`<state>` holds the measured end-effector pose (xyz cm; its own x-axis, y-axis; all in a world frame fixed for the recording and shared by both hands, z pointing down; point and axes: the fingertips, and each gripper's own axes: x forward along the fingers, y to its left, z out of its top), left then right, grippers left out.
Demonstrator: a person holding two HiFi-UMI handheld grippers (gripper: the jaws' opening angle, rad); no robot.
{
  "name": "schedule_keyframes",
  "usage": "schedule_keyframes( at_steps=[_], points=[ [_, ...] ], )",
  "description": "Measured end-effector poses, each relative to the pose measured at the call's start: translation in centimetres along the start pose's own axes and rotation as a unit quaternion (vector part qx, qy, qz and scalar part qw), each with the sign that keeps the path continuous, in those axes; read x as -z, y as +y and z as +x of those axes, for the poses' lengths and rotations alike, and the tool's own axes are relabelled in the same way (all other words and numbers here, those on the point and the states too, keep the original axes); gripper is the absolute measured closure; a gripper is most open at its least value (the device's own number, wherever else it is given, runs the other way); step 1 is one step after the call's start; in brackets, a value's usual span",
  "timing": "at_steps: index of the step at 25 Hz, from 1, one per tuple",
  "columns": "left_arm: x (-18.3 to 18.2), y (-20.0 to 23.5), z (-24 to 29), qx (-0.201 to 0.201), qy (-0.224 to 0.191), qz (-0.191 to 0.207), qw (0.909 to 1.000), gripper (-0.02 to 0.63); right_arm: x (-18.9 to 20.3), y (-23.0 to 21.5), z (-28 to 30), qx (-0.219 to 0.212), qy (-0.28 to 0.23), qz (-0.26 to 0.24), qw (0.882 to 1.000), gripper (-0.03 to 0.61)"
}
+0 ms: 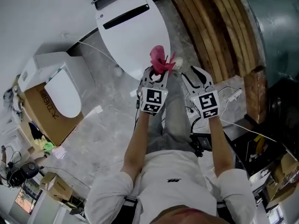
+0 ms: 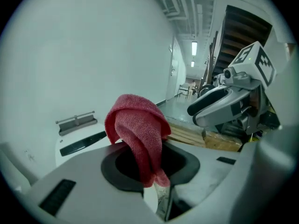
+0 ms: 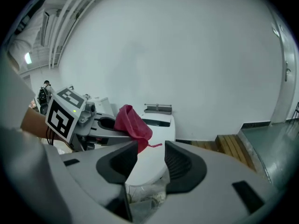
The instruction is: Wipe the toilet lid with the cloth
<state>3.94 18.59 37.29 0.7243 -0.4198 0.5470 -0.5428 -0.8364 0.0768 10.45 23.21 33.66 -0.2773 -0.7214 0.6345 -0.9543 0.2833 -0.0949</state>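
Observation:
The white toilet lid (image 1: 133, 31) lies closed ahead of me, with a black slot near its back. A red cloth (image 1: 160, 59) stands bunched up above the lid's near edge. My left gripper (image 1: 160, 73) is shut on it. In the left gripper view the cloth (image 2: 140, 129) folds over and hangs down between the dark pads, hiding the gap, with the lid (image 2: 77, 146) behind it. My right gripper (image 1: 184, 73) hovers just right of the left one, open and empty. In the right gripper view the gripper (image 3: 151, 160) has its jaws apart over the lid (image 3: 152, 143), with the cloth (image 3: 133, 122) to the left.
A second toilet (image 1: 63, 90) sits by a cardboard box (image 1: 44, 111) at the left. Wooden planks (image 1: 219, 31) lie right of the toilet. Cables (image 1: 233, 97) trail over the grey floor. Small boxes and clutter (image 1: 51, 183) fill the lower left.

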Motion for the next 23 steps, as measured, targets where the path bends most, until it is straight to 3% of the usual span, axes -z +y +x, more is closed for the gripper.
schedule_keyframes(
  at_steps=[7,12,23],
  points=[
    [-8.0,-0.9,-8.4,-0.017,-0.045,0.016,0.9987,0.505,-8.2,3.0,-6.5,-0.002,-0.041,-0.033,0.999,0.387],
    [-12.8,-1.6,-12.3,-0.036,-0.064,0.012,0.9972,0.505,-13.4,2.8,-9.9,-0.010,-0.071,-0.045,0.996,0.387],
    [-20.9,0.8,-14.5,-0.099,-0.086,0.019,0.9912,0.505,-22.1,0.4,-10.4,-0.067,-0.101,-0.106,0.987,0.387]
  ],
)
